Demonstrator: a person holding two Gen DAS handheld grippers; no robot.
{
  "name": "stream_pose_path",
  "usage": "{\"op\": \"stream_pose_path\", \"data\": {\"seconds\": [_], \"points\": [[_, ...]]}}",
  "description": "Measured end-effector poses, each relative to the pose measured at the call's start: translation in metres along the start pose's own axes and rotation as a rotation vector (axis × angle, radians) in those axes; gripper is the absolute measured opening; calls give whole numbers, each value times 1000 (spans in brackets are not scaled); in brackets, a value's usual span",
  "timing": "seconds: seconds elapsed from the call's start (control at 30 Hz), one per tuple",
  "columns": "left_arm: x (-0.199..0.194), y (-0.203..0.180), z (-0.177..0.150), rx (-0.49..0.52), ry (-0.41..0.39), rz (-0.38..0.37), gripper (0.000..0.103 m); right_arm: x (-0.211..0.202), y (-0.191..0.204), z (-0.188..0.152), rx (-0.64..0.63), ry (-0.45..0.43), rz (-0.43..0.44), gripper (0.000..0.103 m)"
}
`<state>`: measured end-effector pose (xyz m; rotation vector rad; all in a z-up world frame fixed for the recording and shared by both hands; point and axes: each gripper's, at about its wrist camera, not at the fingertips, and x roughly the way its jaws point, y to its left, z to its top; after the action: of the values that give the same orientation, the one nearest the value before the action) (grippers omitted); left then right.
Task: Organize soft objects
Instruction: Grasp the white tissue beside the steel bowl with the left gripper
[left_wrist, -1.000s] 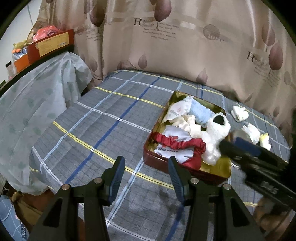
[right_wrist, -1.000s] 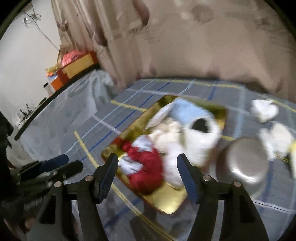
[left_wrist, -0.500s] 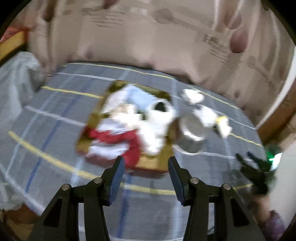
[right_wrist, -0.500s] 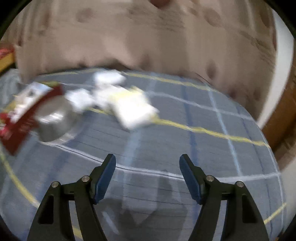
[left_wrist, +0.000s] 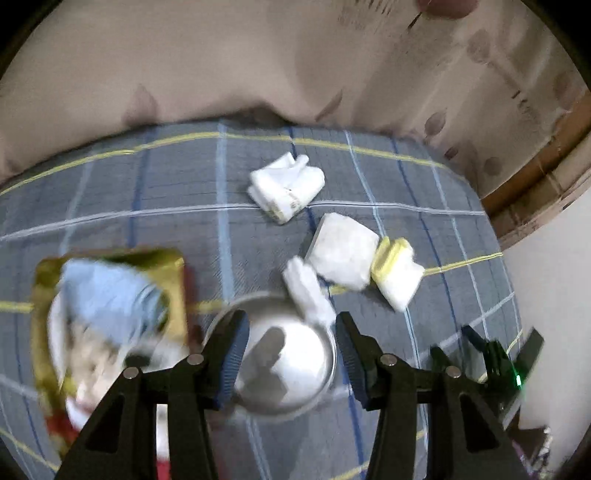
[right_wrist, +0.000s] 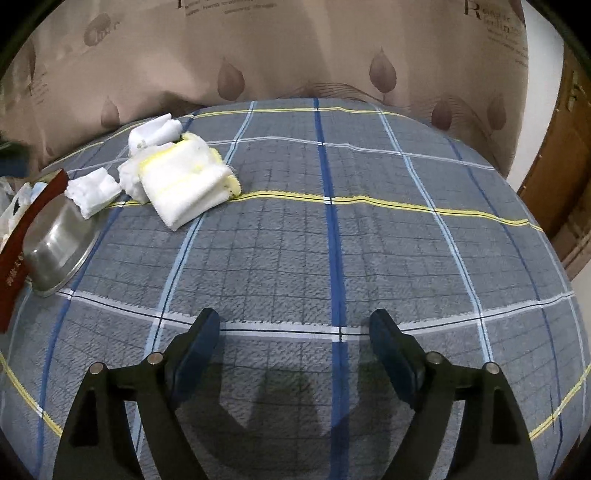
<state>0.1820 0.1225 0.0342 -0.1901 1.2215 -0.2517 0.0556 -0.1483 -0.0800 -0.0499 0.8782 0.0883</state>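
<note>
My left tongs (left_wrist: 291, 328) wide apart and empty over the steel bowl (left_wrist: 284, 354), my right tongs (right_wrist: 295, 326) opening on nothing above plaid cloth (right_wrist: 332, 240), small folded white cloths (right_wrist: 184, 184), one yellow-striped, bunched just beyond the bowl

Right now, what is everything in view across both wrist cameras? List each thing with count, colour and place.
folded cloths: four, white, one yellow-edged, on the bedspread beyond the bowl
metal bowl: one, silver, between tin and cloths
tin: one, gold inside, red outside, left, holding soft things (blurred)
bedspread: one, grey-blue plaid
curtain: one, beige, leaf print, behind
left gripper: open, empty, over the bowl
right gripper: jaws opening, empty, over bare bedspread
</note>
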Motion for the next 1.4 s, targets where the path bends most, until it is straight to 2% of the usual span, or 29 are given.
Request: {"op": "stream_pose_path", "data": {"seconds": [0.13,0.23,0.3,0.4,0.5,0.63,0.67,0.7,0.73,0.8,0.9,0.97,1.0,1.07,1.13,1.23,1.4], "points": [[47,1,29,15,121,38,50,1,-3,-1,17,-1,31,81],[71,2,36,23,183,23,50,1,-5,0,23,-1,43,83],[80,3,37,8,208,-20,50,1,-4,-1,19,2,51,83],[90,3,40,2,225,-51,50,2,-3,-1,12,4,57,84],[99,-1,42,9,246,-50,50,2,-3,-1,11,6,63,85],[104,-1,41,0,209,-59,49,2,-3,-1,8,8,60,86],[104,-1,40,-5,196,-63,46,2,-2,-1,7,9,59,86],[103,-1,38,-9,177,-69,21,2,-2,-1,5,10,58,86],[105,-2,36,-5,189,-76,7,2,-2,-1,4,11,58,86],[107,-2,31,-16,199,-54,7,3,-2,-1,3,12,56,87],[98,-8,25,-6,163,-21,7,3,-2,-1,3,12,56,87],[84,-9,22,-33,121,-37,6,3,-2,-1,3,12,57,87],[72,-10,20,-46,81,-56,6,3,-2,-1,3,12,57,87],[44,-12,14,-65,-13,-28,6,3,-2,-2,3,13,57,88],[15,-15,4,-72,-111,-34,7,4,-2,-2,3,13,58,88],[-15,-16,-15,-78,-210,21,7,4,-1,-1,2,14,57,88],[-37,-1,-40,-118,-268,74,7,4,0,-1,-1,17,55,91]]}}
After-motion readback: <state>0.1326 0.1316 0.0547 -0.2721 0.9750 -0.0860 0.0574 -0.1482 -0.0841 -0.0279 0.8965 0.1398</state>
